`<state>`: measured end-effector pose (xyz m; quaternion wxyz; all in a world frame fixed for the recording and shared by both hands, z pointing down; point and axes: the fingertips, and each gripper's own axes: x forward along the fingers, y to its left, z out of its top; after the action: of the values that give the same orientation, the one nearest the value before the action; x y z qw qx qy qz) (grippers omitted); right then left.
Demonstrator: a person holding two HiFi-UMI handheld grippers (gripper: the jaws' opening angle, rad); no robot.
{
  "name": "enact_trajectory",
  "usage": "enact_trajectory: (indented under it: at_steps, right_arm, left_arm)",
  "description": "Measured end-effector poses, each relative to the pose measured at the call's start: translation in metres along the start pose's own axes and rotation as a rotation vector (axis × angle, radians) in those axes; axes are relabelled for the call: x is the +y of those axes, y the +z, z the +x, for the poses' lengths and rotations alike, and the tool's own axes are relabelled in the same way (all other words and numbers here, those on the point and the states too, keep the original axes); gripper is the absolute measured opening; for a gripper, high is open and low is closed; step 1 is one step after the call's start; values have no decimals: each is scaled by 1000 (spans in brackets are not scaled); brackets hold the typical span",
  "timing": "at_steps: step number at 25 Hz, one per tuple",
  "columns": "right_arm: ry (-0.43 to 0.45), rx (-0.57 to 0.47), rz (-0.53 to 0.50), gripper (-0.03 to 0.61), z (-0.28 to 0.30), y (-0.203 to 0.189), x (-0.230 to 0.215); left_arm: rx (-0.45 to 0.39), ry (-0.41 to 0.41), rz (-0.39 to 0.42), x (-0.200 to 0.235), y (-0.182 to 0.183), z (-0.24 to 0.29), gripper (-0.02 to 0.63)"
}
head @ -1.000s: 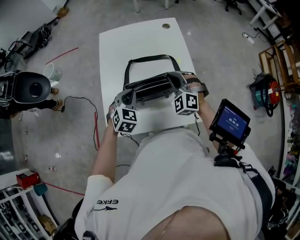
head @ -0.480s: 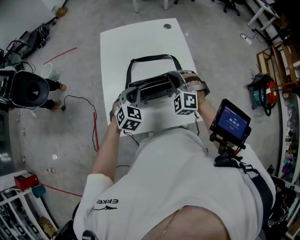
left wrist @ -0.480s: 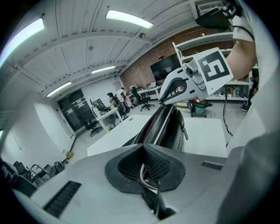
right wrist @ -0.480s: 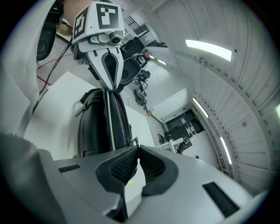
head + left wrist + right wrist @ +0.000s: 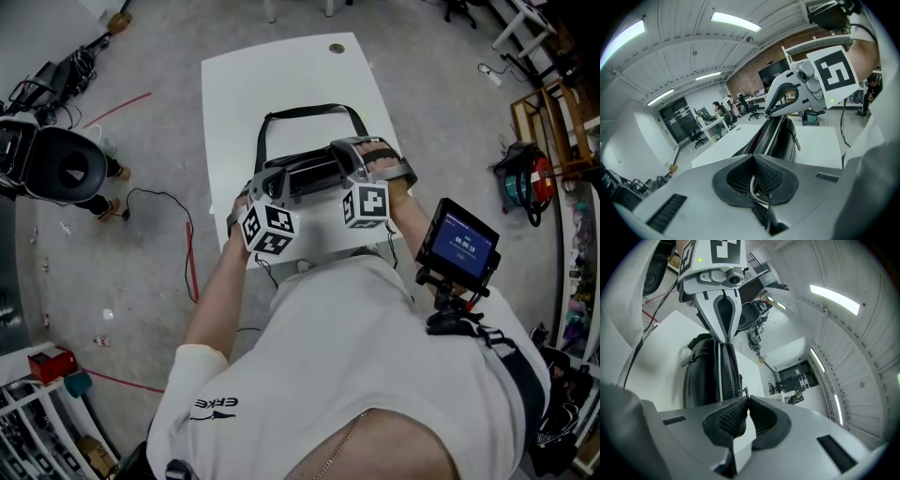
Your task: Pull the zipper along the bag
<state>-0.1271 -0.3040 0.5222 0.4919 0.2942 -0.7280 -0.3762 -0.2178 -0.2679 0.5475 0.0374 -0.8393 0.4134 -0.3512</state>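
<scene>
A black bag (image 5: pixel 309 173) lies across the white table (image 5: pixel 281 80), its strap (image 5: pixel 305 114) looped on the far side. My left gripper (image 5: pixel 275 181) is at the bag's left part, shut on the zipper pull, a pale loop pinched between its pads (image 5: pixel 761 176). In the left gripper view (image 5: pixel 752 158) the bag (image 5: pixel 780 136) runs ahead to the right gripper (image 5: pixel 785 96). My right gripper (image 5: pixel 345 155) is shut on the bag's right end. A small metal ring (image 5: pixel 744 391) shows at its tips (image 5: pixel 747 399), with the bag (image 5: pixel 705 376) and left gripper (image 5: pixel 725 310) beyond.
The table has a cable hole (image 5: pixel 336 48) at its far edge. A small screen on a mount (image 5: pixel 457 246) hangs at my right side. A person (image 5: pixel 66 167) is on the floor to the left, by red and black cables (image 5: pixel 190 253). Shelving stands at the right.
My left gripper has slid to the right along the bag's top, closer to the right gripper. The right gripper stayed at the bag's end and rolled a little.
</scene>
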Motion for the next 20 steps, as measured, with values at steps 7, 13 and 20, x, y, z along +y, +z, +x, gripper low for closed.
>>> enact_trajectory:
  at_steps: [7, 13, 20]
  right_arm:
    - [-10, 2, 15, 15, 1, 0, -3]
    - [6, -58, 29, 15, -4, 23, 8]
    - [23, -121, 73, 15, -13, 37, 16]
  left_arm:
    - [-21, 17, -28, 1, 8, 4, 3]
    - [-34, 101, -81, 8, -10, -22, 3]
    - [87, 180, -156, 30, -63, -58, 5]
